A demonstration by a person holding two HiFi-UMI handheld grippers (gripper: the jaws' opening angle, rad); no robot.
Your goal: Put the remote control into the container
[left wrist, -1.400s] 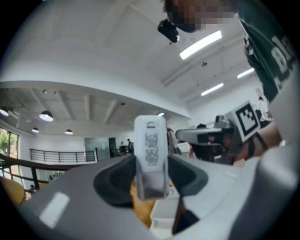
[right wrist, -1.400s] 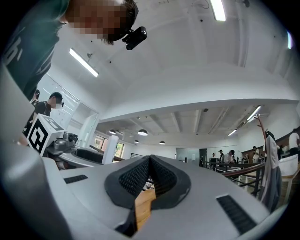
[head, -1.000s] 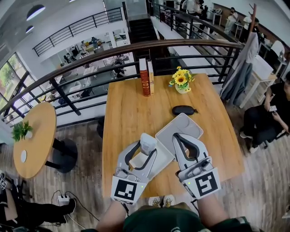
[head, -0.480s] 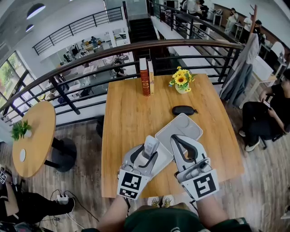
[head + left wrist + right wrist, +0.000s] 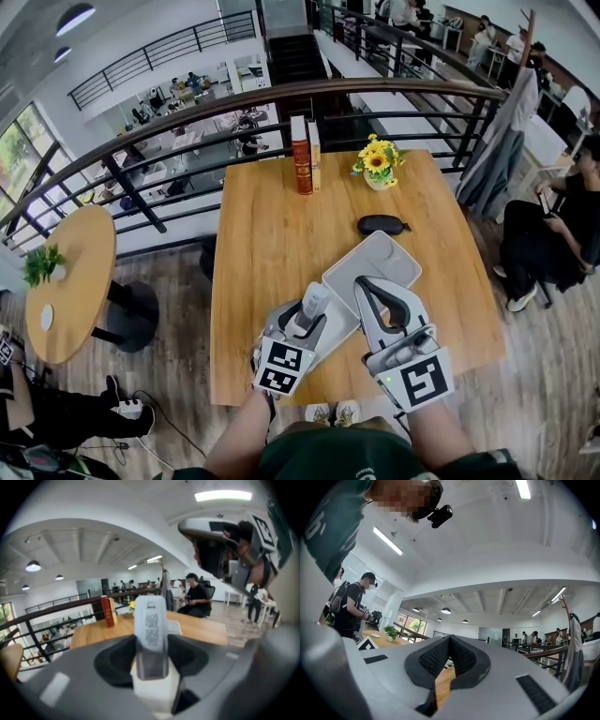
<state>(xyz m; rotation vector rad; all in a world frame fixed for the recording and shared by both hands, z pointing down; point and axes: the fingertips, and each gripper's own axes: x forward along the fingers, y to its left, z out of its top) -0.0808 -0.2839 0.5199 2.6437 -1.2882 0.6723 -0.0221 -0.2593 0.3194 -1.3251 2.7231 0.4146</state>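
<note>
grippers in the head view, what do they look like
Both the left gripper and right gripper are light grey plastic with black pads inside the jaws. Each carries a white cube printed with black square markers. The person wears a dark green top.

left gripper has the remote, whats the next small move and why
Probably ease the left gripper forward and down until the remote control lies inside the white container, then open the fingers. The remote is clamped between the fingers, raised, its tip beside the container's near corner, not resting in it.
</note>
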